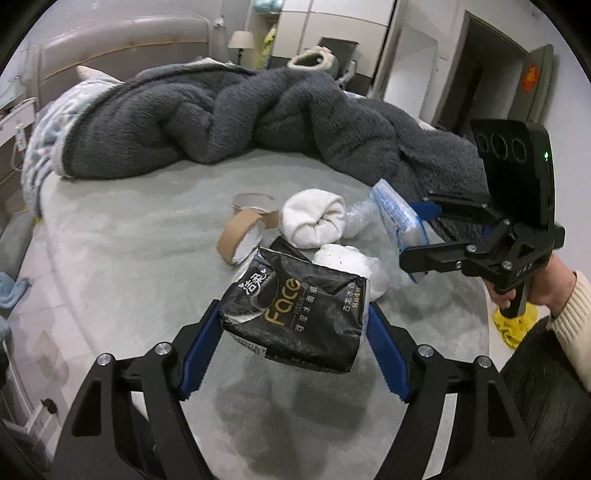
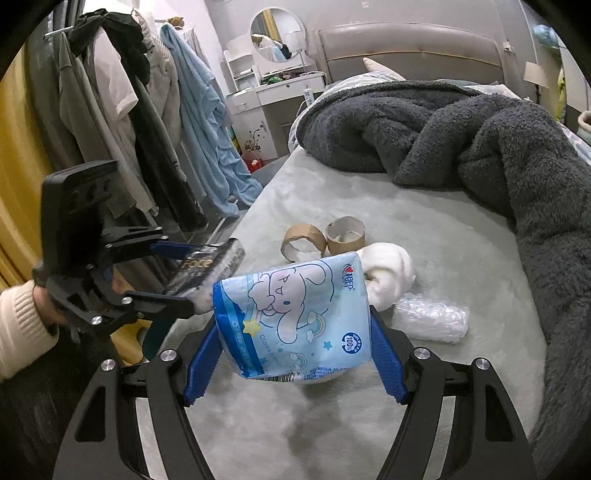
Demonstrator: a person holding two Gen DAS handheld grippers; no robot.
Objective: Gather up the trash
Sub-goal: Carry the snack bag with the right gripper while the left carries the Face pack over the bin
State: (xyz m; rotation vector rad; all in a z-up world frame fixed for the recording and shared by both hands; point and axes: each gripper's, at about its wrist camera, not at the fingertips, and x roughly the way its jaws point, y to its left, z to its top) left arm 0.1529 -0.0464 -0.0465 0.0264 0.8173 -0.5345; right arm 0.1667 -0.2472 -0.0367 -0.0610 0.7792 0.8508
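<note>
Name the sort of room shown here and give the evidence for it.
Most likely a bedroom: a bed with a padded headboard, a rumpled grey blanket, and clothes on a rack beside a vanity mirror.

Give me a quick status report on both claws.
Left claw shut on black tissue pack. Right claw shut on blue tissue pack. Cardboard rolls on bed.

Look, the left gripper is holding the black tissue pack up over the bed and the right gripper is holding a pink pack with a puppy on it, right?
Not quite. The pack in the right gripper is light blue, not pink; the right wrist view shows the blue cartoon pack clearly. The rest is right: the left gripper holds the black tissue pack above the bed.
</note>
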